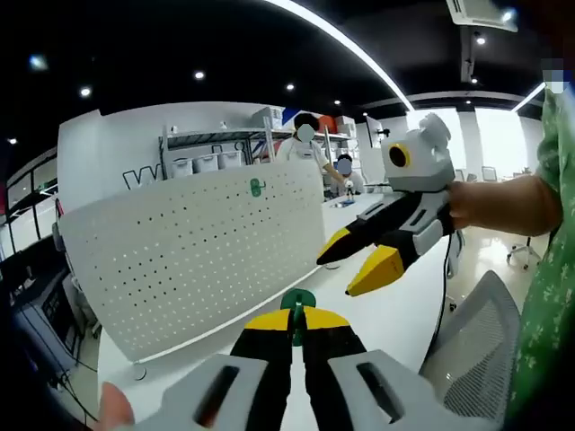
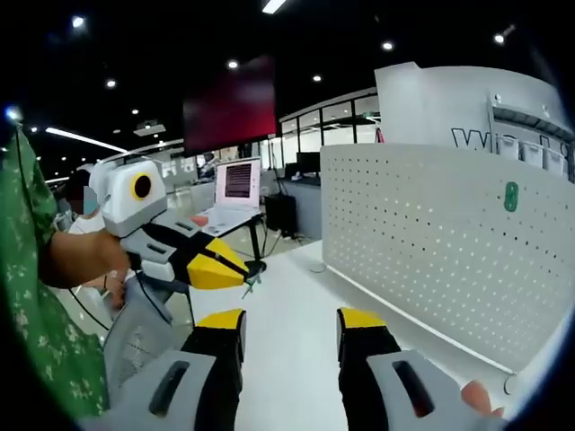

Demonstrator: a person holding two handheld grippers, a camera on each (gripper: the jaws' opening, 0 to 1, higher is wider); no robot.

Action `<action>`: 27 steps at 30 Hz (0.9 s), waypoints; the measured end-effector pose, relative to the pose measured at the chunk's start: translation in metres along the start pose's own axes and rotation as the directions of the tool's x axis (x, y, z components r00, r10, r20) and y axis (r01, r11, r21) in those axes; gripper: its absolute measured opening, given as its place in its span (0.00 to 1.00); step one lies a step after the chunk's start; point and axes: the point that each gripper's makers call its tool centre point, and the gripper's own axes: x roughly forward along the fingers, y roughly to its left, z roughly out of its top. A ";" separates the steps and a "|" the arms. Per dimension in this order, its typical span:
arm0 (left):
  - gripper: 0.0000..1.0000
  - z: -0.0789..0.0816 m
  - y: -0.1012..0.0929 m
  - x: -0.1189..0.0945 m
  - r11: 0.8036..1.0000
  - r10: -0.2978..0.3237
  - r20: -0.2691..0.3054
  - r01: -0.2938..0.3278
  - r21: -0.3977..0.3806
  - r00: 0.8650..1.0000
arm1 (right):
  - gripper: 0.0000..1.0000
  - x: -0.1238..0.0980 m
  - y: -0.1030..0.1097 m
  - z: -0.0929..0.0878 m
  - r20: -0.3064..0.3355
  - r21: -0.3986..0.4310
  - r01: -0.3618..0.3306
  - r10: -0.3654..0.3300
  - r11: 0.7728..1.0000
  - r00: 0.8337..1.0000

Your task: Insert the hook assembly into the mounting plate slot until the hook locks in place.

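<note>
A large, bright, open room with a dark ceiling [image 1: 135, 54] dotted with small round lights and crossed by a long strip light. At the far side stands a white wall with partial dark lettering [image 2: 476, 139] and metal shelving [image 1: 216, 148] carrying white bins. People stand near the shelving in the left gripper view. In the right gripper view a red panel [image 2: 229, 103] hangs high, with a lit monitor [image 2: 238, 181] on a desk below it.

In the middle of the room is a long white table [image 1: 395, 314], smooth and bare where it shows. Standing upright on it is a white perforated mounting plate [image 1: 198, 251], a wide pegboard with rows of small holes. A small green hook piece [image 1: 256, 188] sits on the board near its top edge; it shows again in the right gripper view [image 2: 510, 196].

A grey mesh office chair [image 1: 476, 332] stands beside the table. A person in a green patterned sleeve [image 1: 552, 296] holds both tools.

The left gripper [image 1: 296, 321] has its 2 yellow-tipped jaws pressed together, pinching a green hook assembly [image 1: 297, 301], low in front of the board and above the table.

The right gripper [image 2: 289, 328] has its 2 jaws spread apart with nothing between them, aimed along the table with the board to its right. In the left gripper view it hangs in the air right of the board [image 1: 364, 256].
</note>
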 end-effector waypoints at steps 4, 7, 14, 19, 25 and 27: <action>0.02 0.001 0.002 0.002 0.997 0.020 0.020 -0.019 -0.068 1.000 | 0.66 -0.006 0.002 0.006 0.055 -0.006 -0.009 0.009 1.000 0.998; 0.02 0.004 0.003 0.004 0.994 0.037 0.038 -0.033 -0.100 0.999 | 0.81 -0.010 0.001 0.013 0.099 0.010 -0.002 0.001 1.000 0.995; 0.02 0.020 0.013 0.010 0.973 0.136 0.112 -0.111 -0.203 0.984 | 0.90 -0.020 -0.006 0.019 0.134 0.042 0.016 -0.021 0.999 0.991; 0.02 0.030 0.018 0.015 0.957 0.206 0.149 -0.167 -0.236 0.967 | 0.90 -0.026 -0.012 0.022 0.146 0.053 0.019 -0.027 0.998 0.989; 0.02 0.043 0.032 0.030 0.920 0.313 0.195 -0.246 -0.304 0.930 | 0.91 -0.033 -0.022 0.028 0.162 0.027 0.022 -0.026 0.999 0.986; 0.02 0.049 0.037 0.036 0.904 0.344 0.204 -0.264 -0.337 0.917 | 0.90 -0.037 -0.025 0.033 0.173 0.016 0.026 -0.028 1.000 0.984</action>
